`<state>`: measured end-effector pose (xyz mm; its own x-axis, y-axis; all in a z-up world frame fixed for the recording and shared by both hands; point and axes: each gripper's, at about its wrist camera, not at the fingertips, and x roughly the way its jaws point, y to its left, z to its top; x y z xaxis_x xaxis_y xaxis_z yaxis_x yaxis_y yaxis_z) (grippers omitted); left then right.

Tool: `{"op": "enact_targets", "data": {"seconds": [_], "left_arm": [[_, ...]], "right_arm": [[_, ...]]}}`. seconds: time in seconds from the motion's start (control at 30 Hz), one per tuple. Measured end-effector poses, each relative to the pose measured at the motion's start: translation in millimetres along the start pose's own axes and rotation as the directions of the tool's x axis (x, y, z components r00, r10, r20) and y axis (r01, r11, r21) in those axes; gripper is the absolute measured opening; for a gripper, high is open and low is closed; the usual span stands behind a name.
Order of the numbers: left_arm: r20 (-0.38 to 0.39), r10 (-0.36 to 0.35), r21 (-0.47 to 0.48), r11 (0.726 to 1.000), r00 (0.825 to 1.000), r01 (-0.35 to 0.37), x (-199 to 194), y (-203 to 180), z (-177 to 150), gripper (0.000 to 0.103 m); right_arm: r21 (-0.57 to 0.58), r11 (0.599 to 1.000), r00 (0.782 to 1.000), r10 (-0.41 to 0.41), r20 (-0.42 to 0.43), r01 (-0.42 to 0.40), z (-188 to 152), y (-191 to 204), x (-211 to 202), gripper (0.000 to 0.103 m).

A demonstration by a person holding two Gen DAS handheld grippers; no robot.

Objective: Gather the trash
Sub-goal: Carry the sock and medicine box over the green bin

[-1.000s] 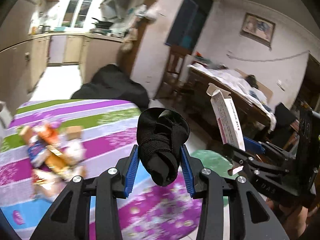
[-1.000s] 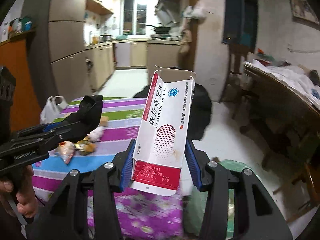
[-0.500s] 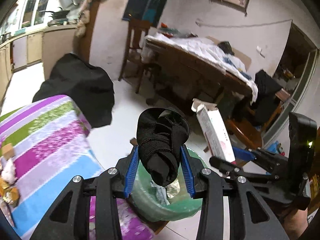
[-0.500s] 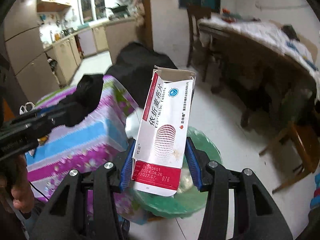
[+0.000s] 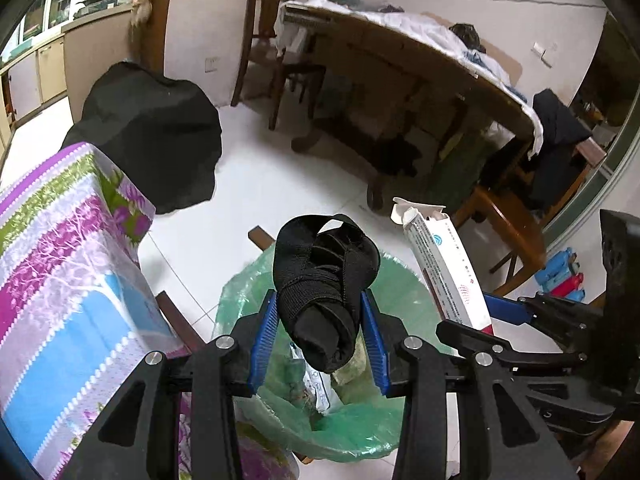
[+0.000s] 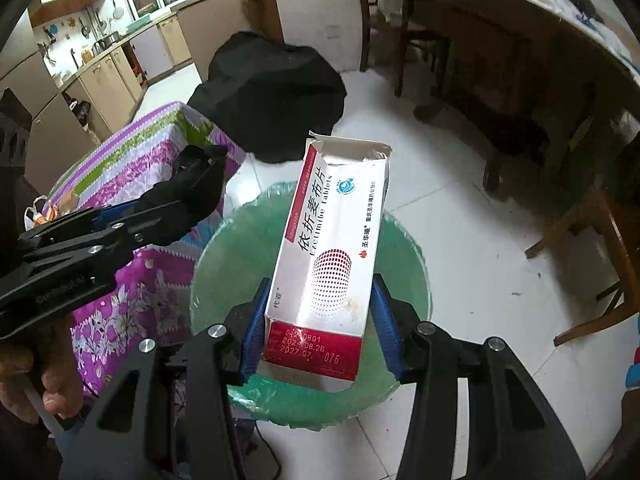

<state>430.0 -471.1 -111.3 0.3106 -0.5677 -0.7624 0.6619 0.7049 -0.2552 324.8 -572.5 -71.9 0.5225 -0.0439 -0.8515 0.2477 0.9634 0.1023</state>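
My left gripper is shut on a rolled black strap bundle, which hangs over a bin lined with a green bag holding several scraps. My right gripper is shut on an open white and red medicine box, held upright above the same green-lined bin. In the left wrist view the medicine box and right gripper are to the right of the bundle. In the right wrist view the left gripper with the black strap bundle is at the left, over the table's corner.
A table with a striped purple, blue and green cloth stands left of the bin. A black cloth-covered shape sits behind it. A long wooden table and chairs stand on the white tiled floor. A hand holds the left gripper.
Both grippers swung away from the striped table and dipped down over the green-lined bin, each still holding its item. The trash on the tabletop has left the left wrist view.
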Motion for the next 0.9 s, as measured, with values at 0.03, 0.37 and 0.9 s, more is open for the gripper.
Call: {"op": "enact_targets", "data": {"seconds": [0.03, 0.37, 0.9], "left_arm": [[-0.005, 0.001, 0.002, 1.000, 1.000, -0.001, 4, 0, -1, 0.042], [-0.042, 0.006, 0.016, 1.000, 0.999, -0.006, 34, 3, -11, 0.042], [-0.058, 0.029, 0.018, 0.999, 0.998, -0.028, 44, 1, -17, 0.042]], "right_arm": [[0.000, 1.000, 1.000, -0.002, -0.007, 0.002, -1, -2, 3, 0.046], [0.007, 1.000, 0.999, 0.010, -0.042, -0.010, -6, -16, 18, 0.047], [0.014, 1.000, 0.999, 0.011, -0.042, -0.010, -6, -21, 24, 0.047]]}}
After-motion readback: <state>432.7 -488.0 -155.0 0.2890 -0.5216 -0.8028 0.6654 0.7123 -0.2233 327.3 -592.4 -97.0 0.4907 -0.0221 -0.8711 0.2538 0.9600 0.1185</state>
